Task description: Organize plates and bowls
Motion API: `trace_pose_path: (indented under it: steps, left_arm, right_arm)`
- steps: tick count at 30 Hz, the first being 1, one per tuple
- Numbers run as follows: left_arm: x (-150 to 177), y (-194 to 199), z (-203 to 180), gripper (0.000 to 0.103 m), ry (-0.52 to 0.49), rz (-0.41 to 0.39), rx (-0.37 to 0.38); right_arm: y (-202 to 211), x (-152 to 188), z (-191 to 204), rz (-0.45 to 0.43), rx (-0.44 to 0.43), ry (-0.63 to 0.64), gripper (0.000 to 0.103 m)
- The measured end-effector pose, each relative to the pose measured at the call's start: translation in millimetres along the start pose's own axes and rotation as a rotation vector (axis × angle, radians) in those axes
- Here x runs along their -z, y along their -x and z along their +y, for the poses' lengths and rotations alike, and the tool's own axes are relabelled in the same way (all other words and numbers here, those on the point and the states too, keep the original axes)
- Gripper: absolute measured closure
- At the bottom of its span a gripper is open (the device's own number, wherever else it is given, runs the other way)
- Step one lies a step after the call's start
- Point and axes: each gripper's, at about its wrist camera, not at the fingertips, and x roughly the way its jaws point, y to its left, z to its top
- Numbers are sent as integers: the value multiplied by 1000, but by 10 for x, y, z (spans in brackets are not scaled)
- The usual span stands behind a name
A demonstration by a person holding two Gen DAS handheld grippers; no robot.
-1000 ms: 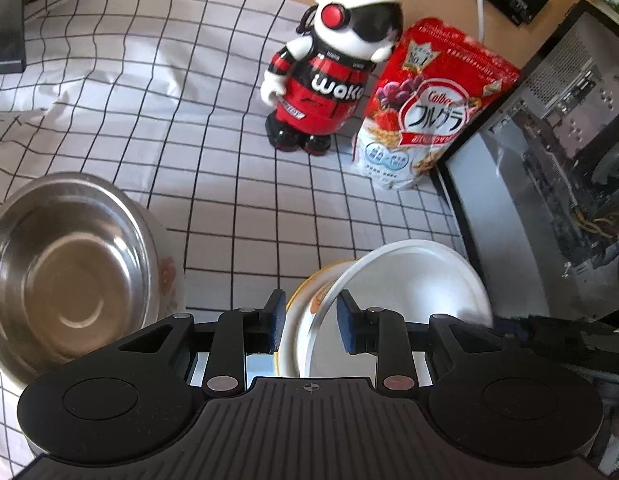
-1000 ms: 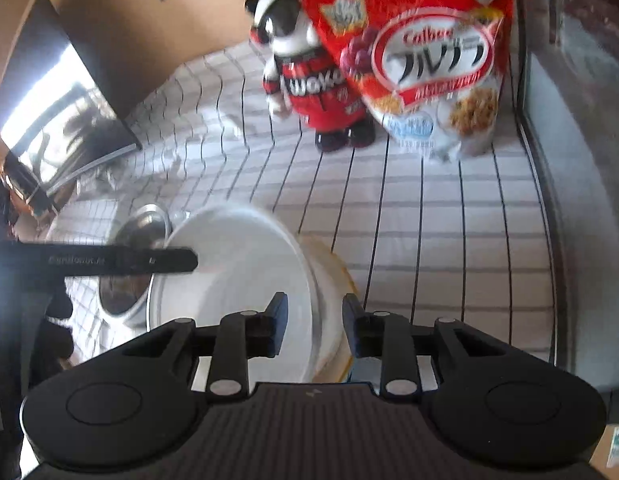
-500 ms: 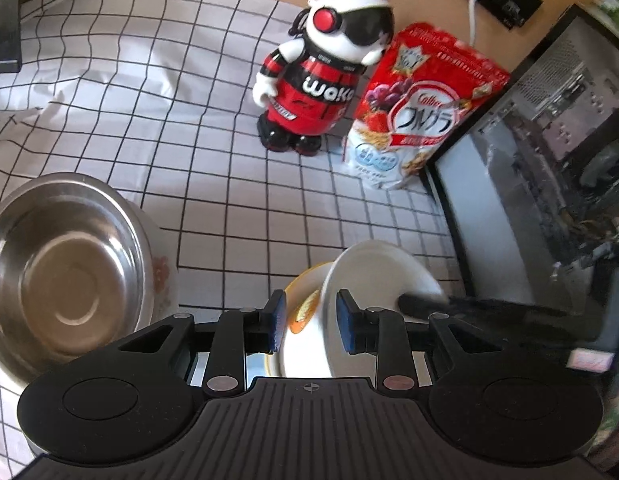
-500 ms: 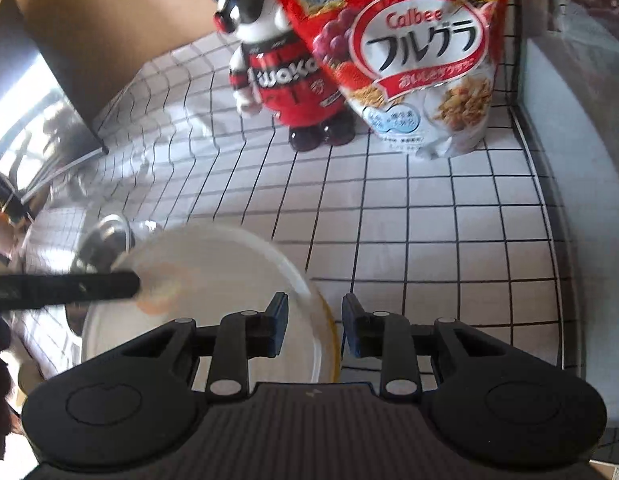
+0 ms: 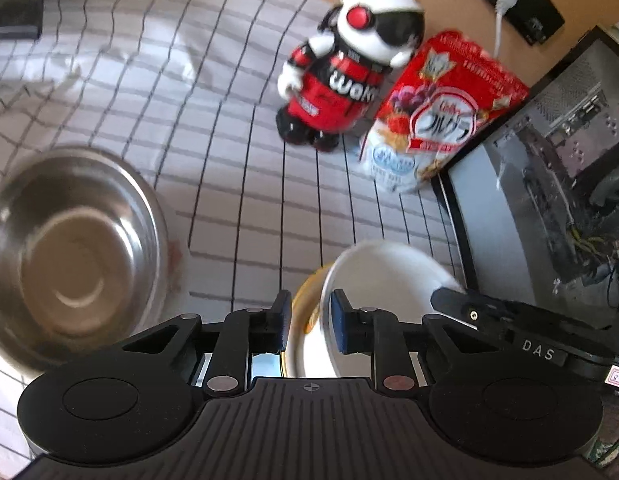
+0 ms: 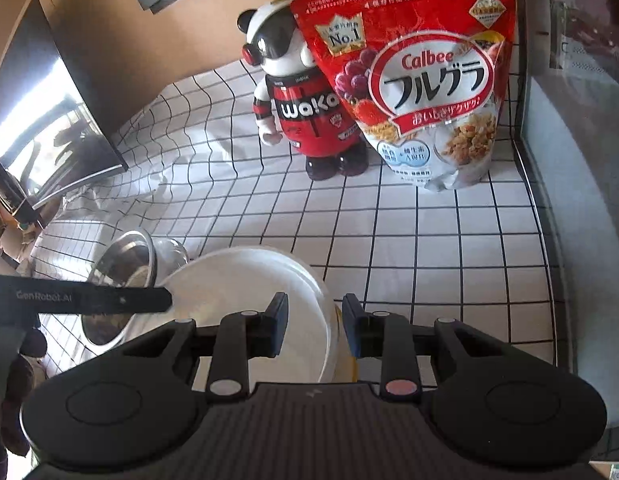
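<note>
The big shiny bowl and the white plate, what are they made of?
The metal bowl looks like polished stainless steel: silver-grey, with bright mirror-like reflections inside. The white plate is smooth and glossy with a soft sheen, so probably glazed ceramic, though hard plastic can't be ruled out. The yellow-rimmed plate beneath it looks similarly glazed, with an orange print.

"Calbee" on cereal bag (image 6: 425,92)
</note>
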Motion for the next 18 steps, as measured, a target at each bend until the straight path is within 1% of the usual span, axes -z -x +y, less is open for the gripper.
trace_pose_path:
  steps: [3,6,11,15,18]
  left_arm:
    - [54,-40,1,80,-15,4,-12]
    - [87,-53,9,80,-26,2,-39]
    - [93,1,-2,80,-22,-9,-29]
    - [101,66,-62,78,-57,-29,-49]
    - [126,127,-95,78,-80,-42,-48]
  right_arm:
    - [-76,57,-22,27,7,-6,75]
    - [-84,97,-32,28,24,2,75]
    - [-38,124,-44,32,19,9,75]
    - [-26,150,-51,46,27,11,75]
    - [-7,167,-83,50,26,-7,75]
